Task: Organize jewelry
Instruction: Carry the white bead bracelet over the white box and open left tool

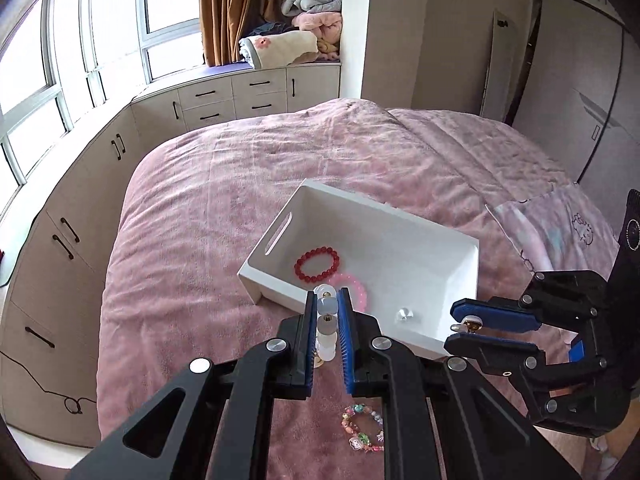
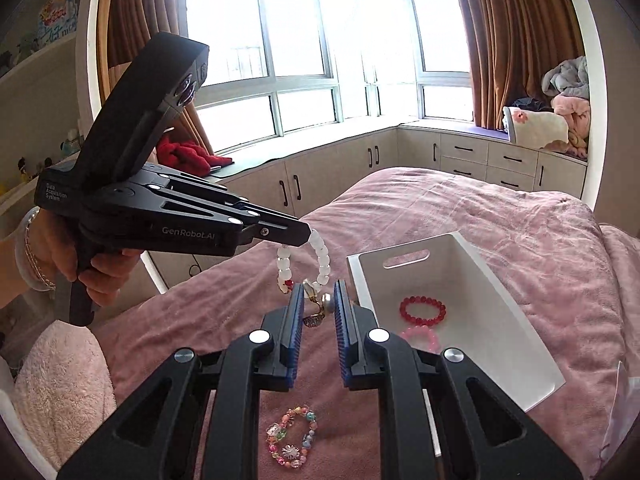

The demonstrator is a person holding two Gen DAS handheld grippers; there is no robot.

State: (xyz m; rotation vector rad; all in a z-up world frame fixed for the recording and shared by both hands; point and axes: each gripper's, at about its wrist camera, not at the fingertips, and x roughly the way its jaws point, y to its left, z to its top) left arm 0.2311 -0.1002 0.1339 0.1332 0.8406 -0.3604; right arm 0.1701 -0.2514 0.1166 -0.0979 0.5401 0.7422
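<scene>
My left gripper (image 1: 327,307) is shut on a white bead bracelet (image 1: 326,326), held above the pink bed just before the white box (image 1: 436,236). In the right wrist view the bracelet (image 2: 322,258) hangs from the left gripper (image 2: 306,236). My right gripper (image 2: 318,302) is shut on a small gold charm piece (image 2: 316,300) beside the hanging bracelet; it also shows in the left wrist view (image 1: 456,326). Inside the box lie a red bead bracelet (image 1: 317,265) and a pink bracelet (image 1: 354,290). A multicoloured charm bracelet (image 2: 292,442) lies on the bed below the grippers.
The pink bedspread (image 1: 248,184) covers the bed. White cabinets (image 1: 224,100) run under the windows, with folded blankets (image 1: 296,40) on top. A white pillow (image 2: 60,380) lies at the left. A patterned cloth (image 1: 560,232) lies right of the box.
</scene>
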